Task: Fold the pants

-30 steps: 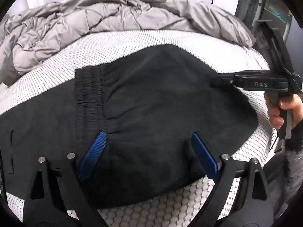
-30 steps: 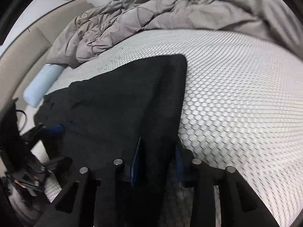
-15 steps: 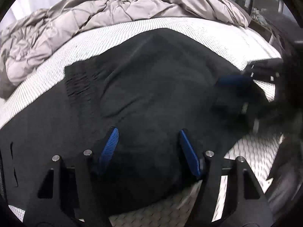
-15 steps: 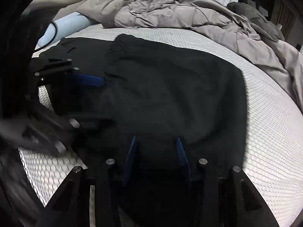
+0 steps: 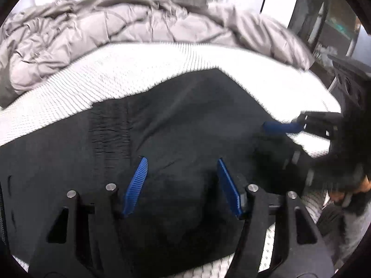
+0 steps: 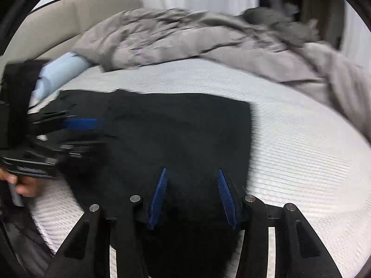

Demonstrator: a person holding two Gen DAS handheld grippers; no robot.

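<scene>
Black pants (image 5: 185,125) spread flat on the white mattress (image 5: 143,69), partly doubled over, gathered waistband (image 5: 109,125) showing on the upper layer. Left gripper (image 5: 180,180) and right gripper (image 6: 192,190) both over the fabric, blue pads parted, nothing pinched. Beyond, rumpled grey duvet (image 6: 185,39) and pale blue bolster (image 6: 60,71).

Left hand-held gripper (image 5: 182,185) and right hand-held gripper (image 6: 192,195), both with jaws spread apart
</scene>
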